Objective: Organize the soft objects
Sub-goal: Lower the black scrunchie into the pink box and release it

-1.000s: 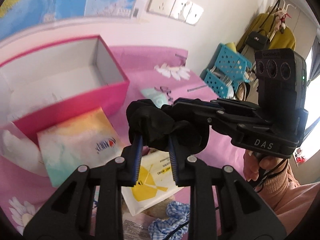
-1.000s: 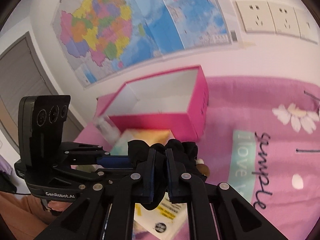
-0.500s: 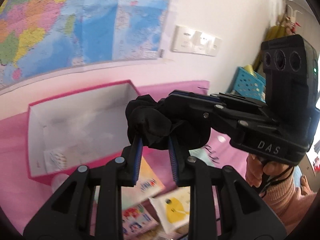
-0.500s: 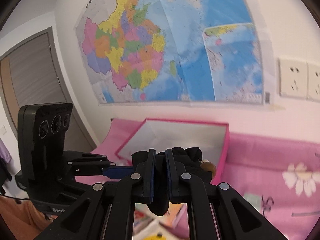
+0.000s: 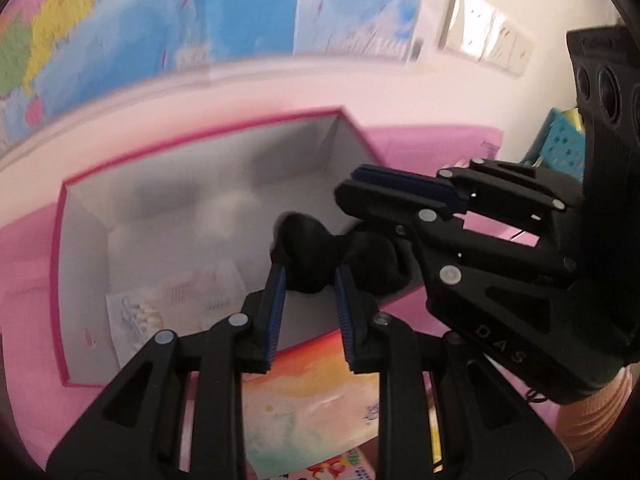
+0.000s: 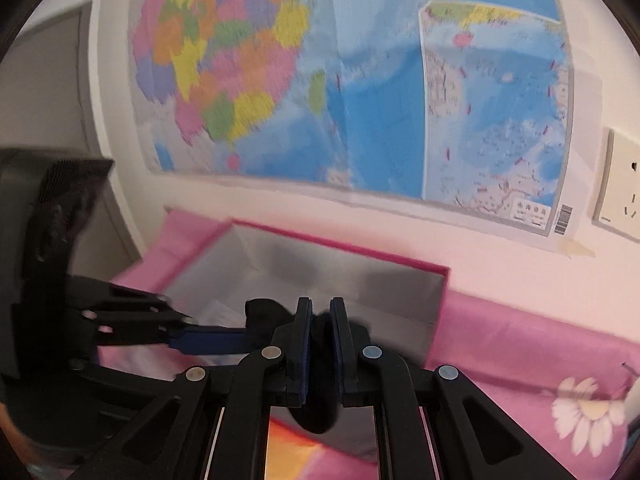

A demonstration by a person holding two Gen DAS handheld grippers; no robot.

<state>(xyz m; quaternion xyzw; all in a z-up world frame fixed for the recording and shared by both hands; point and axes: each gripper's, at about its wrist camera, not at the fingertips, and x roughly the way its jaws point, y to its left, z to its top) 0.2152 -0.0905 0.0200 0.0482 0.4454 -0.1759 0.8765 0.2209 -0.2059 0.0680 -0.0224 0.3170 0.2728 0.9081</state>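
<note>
L gripper [image 5: 308, 276] jaws clamp black scrunchie [image 5: 308, 256] | R gripper [image 6: 320, 312] jaws pinch same

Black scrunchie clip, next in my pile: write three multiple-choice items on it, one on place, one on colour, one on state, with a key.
1. Where is the black scrunchie?
A. over the open pink box
B. flat on the pink cloth
C. in a blue basket

2. The box's inside walls are:
A. yellow
B. grey-white
C. black

3. How is the scrunchie held?
A. by the left tongs alone
B. by no tongs
C. by both the left and the right tongs

Key: 1 A, it hangs in front of the box's opening; 2 B, pale lining shows inside; 3 C, both pairs clamp its fabric.
</note>
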